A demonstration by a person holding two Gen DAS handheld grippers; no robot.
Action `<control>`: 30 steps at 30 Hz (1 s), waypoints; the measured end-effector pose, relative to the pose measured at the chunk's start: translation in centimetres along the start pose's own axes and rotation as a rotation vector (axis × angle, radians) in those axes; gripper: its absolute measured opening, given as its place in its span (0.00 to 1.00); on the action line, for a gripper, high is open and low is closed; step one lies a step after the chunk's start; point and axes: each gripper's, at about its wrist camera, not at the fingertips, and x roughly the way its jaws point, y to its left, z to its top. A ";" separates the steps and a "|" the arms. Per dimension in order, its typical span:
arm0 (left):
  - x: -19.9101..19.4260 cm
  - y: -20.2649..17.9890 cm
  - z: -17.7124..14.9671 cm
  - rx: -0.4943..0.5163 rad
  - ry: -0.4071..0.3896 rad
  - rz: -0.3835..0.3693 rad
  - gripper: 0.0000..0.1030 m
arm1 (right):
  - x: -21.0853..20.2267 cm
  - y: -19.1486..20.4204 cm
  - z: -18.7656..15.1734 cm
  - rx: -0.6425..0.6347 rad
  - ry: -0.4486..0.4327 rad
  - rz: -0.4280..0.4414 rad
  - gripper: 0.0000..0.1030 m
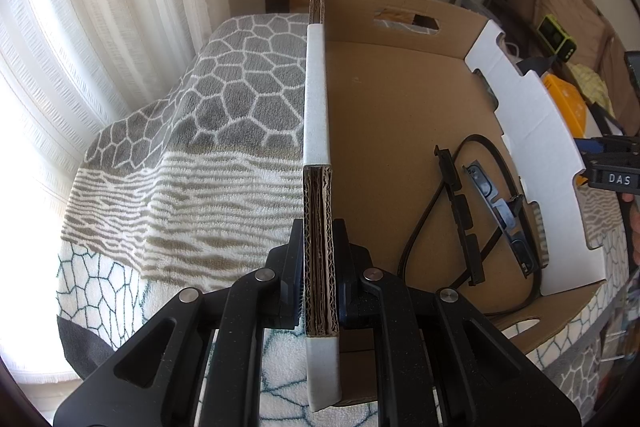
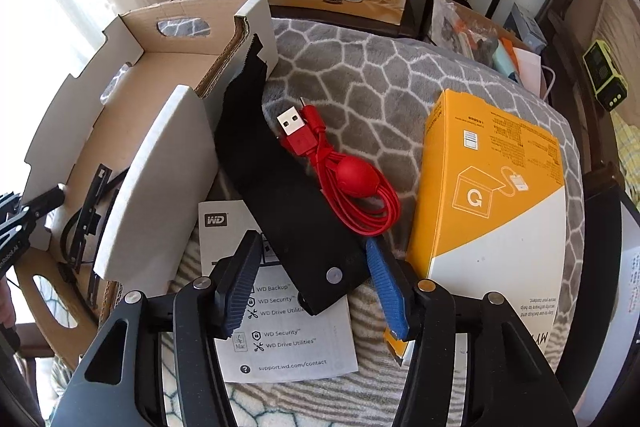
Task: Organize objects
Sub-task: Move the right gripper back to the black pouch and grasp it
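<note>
Left gripper point(image 1: 320, 267) clamped on the box point(image 1: 400, 131) wall; right gripper point(image 2: 316, 291) spread wide over the pouch point(image 2: 280, 195).

The left jaws pinch the near end of the box's left wall, which runs straight away from them. The box sits on the blanket point(image 1: 200, 147), with a black cable and bracket point(image 1: 464, 219) inside near the right wall, long axis running front to back. Just right of the box, the black pouch lies diagonally, snap end between the right fingers, untouched. A coiled red cable point(image 2: 352, 183) rests on it, plug pointing away, beside a leaflet point(image 2: 296, 347) and a yellow carton point(image 2: 492, 187).
</note>
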 end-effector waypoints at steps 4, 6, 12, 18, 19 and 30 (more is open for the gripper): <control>0.0 0.0 0.0 -0.002 0.000 -0.001 0.10 | 0.1 -0.5 -0.1 0.024 -0.005 0.049 0.36; 0.0 0.0 0.0 -0.003 0.000 -0.001 0.11 | 0.1 -1.0 0.0 0.043 -0.011 0.068 0.31; 0.0 -0.1 0.0 0.003 0.003 0.003 0.11 | -0.9 -2.2 0.0 0.103 -0.043 0.122 0.14; 0.1 -0.2 0.0 0.001 0.003 0.003 0.11 | -1.8 -2.3 0.4 0.119 -0.068 0.128 0.09; 0.0 -0.2 0.0 0.002 0.003 0.005 0.11 | -2.0 -2.3 0.4 0.124 -0.076 0.137 0.06; 0.1 -0.4 0.1 0.003 0.004 0.009 0.11 | -5.7 -2.3 1.0 0.137 -0.149 0.181 0.06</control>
